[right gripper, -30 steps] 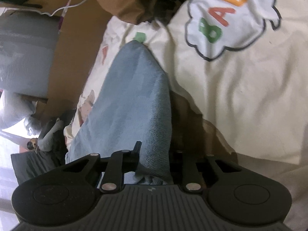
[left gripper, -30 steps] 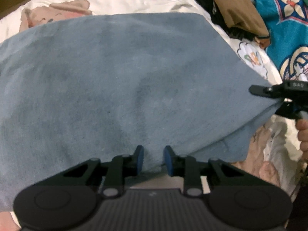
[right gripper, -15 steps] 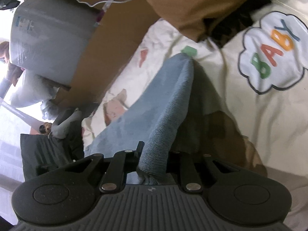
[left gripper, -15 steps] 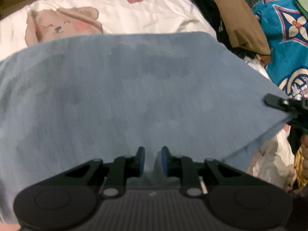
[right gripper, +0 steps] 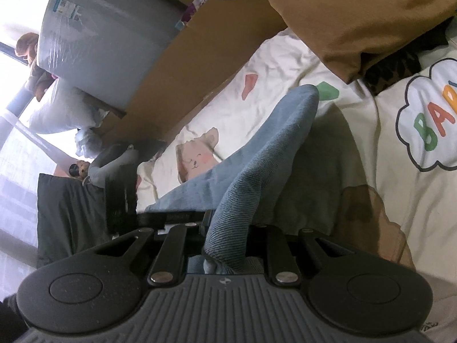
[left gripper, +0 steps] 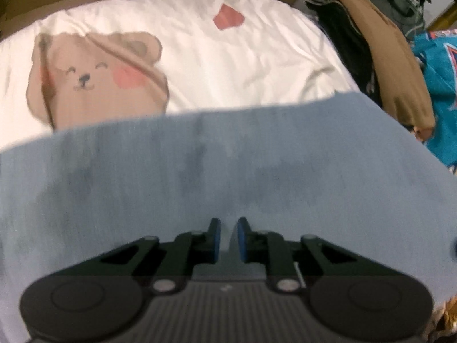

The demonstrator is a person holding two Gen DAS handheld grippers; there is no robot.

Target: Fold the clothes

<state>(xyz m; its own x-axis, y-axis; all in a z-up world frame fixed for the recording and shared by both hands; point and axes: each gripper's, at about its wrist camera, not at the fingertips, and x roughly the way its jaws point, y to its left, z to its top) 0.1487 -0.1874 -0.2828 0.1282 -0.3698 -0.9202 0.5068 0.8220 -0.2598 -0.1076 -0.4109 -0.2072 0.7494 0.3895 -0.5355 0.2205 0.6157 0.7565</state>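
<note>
Left gripper [left gripper: 227, 235] jaws nearly closed, pinching the near edge of the blue cloth [left gripper: 228, 177]. Right gripper [right gripper: 225, 234] jaws clamped on a bunched corner of the same cloth [right gripper: 257, 177], fingertips hidden by the fabric. Cloth held raised over the bed sheet [left gripper: 185, 37], covering part of the printed bear [left gripper: 94, 80]. Beyond, brown garment [left gripper: 391, 65] atop dark clothes, teal fabric [left gripper: 440, 85] cut off at right. Left view blurred.

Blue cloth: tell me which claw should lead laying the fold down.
Probably the left. The left claw grips the blue cloth mid-edge, facing its flat spread and the bear-print sheet beyond. The right claw pinches a bunched corner, seeing it edge-on.
</note>
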